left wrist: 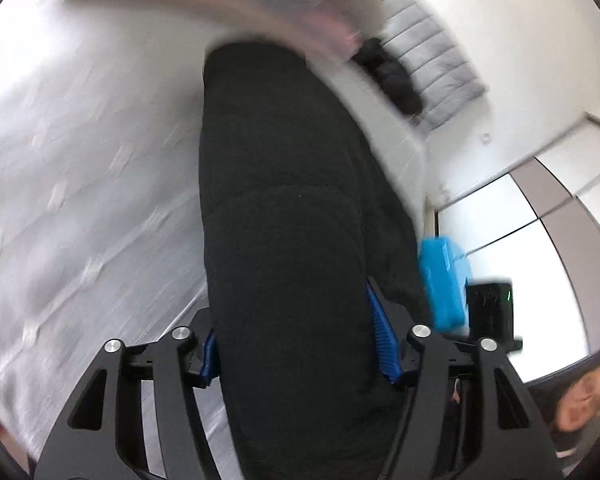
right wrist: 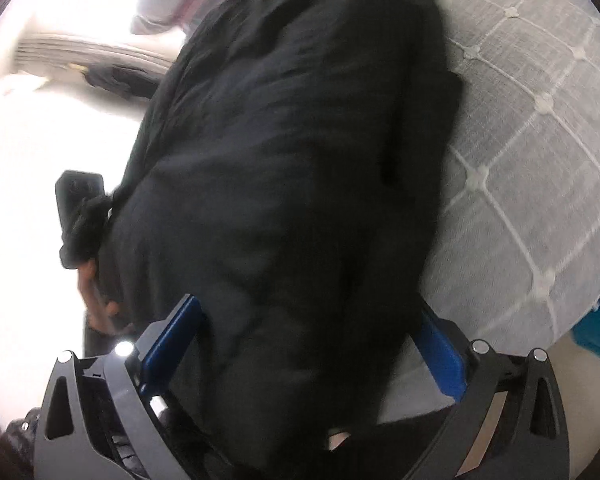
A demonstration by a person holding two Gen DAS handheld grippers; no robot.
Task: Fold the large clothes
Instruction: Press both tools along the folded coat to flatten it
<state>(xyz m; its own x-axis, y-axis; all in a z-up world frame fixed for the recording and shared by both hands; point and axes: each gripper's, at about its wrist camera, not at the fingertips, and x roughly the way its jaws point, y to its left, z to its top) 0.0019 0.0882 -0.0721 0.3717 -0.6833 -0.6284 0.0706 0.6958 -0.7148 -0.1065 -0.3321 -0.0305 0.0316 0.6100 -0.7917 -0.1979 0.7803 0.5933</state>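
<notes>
Fingers [left wrist: 384, 340] of both grippers clasp the black garment [left wrist: 283, 220]
It trails over the quilted bed [right wrist: 540, 140], blurred

White quilted mattress [right wrist: 540, 128] with a stitched diamond pattern and small tufts at the crossings. White wall [left wrist: 520, 40] behind it. Grey ribbed blanket [left wrist: 432, 68] against the wall at the mattress's far edge, a dark bundle [left wrist: 388, 72] beside it. Pale floor [left wrist: 520, 240] with dark seams. Blue box [left wrist: 440, 280] off the mattress's near corner. Strong glare, much motion blur.
</notes>
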